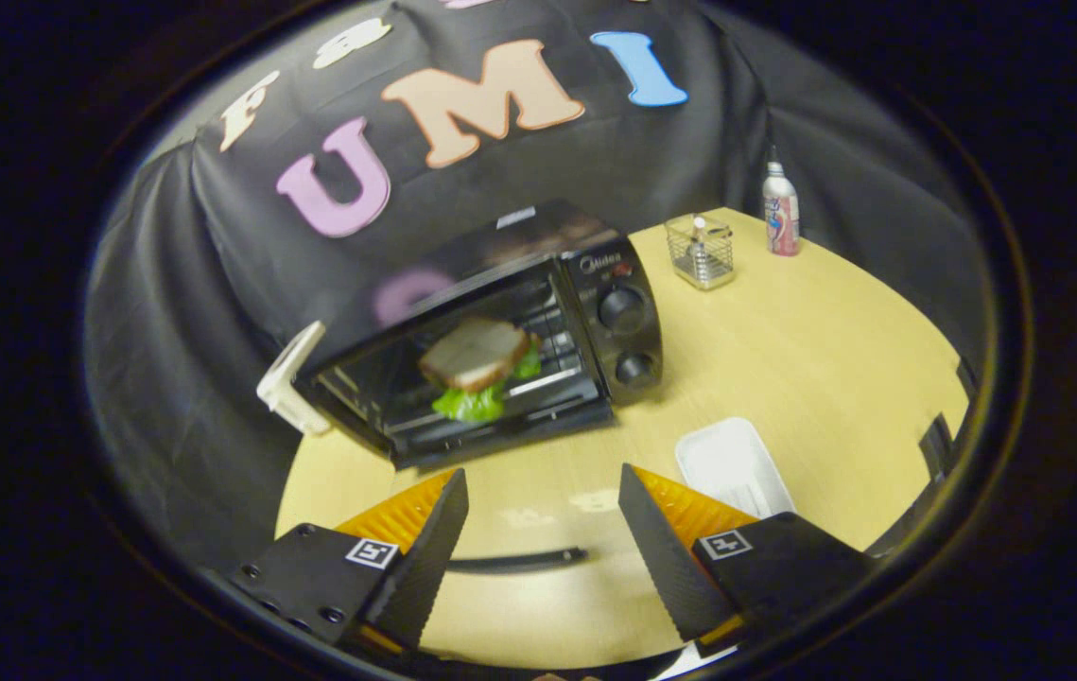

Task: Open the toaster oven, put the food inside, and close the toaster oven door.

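The sandwich [477, 369], bread over green lettuce, sat on the rack inside the oven [500, 331] at the middle of the frame. The oven's glass door [462, 378] seemed up or nearly up, the sandwich showing through it, though blur left it unclear whether the door was fully latched. A white handle [290, 390] stuck out at the door's left end, left of centre in the frame. Two knobs [623, 336] sat on the panel at the oven's right side.

The gripper [543, 534] hung at the bottom of the frame, its fingers [429, 553] spread wide and holding nothing, well short of the oven, with bare bench [831, 378] between them and the door. A dark cable [519, 560] lay on the bench between the fingers.

By my reading, the food was already in and the closing step was in hand or just finished. If the door was still ajar, the next move would call for bringing a finger against the door or its handle and pressing it home, squarely, so the oven would not slide.

An empty white tray [732, 468] lay just beyond the right finger. Further off, in the upper right, stood a wire holder [701, 251] and a bottle [780, 210].
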The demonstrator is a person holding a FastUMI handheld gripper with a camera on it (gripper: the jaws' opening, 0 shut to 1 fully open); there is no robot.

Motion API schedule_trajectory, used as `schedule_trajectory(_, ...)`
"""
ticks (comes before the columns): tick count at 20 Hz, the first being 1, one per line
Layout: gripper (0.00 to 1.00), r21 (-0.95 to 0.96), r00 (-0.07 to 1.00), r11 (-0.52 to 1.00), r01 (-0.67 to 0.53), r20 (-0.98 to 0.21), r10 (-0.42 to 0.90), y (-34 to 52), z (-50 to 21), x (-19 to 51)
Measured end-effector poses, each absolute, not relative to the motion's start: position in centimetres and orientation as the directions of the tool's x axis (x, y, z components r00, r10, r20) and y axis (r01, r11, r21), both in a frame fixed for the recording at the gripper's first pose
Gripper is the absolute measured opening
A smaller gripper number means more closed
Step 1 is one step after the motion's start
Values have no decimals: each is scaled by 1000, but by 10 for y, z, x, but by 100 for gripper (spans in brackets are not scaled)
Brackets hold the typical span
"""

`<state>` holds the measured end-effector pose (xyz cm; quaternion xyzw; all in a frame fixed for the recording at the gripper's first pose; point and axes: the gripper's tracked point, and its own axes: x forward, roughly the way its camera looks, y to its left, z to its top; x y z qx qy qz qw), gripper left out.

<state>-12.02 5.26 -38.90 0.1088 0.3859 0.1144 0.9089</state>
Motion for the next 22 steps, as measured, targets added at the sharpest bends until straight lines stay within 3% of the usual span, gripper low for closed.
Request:
schedule_trajectory(5, 99, 237, 573, 959, -157, -769, 284, 50, -441, -157)
schedule_trajectory(14, 100, 208, 469, 941, -267, -825, 315, 54, -478, -153)
schedule_trajectory(22, 100, 183, 486, 935, -304, -814, 318, 52, -456, -144)
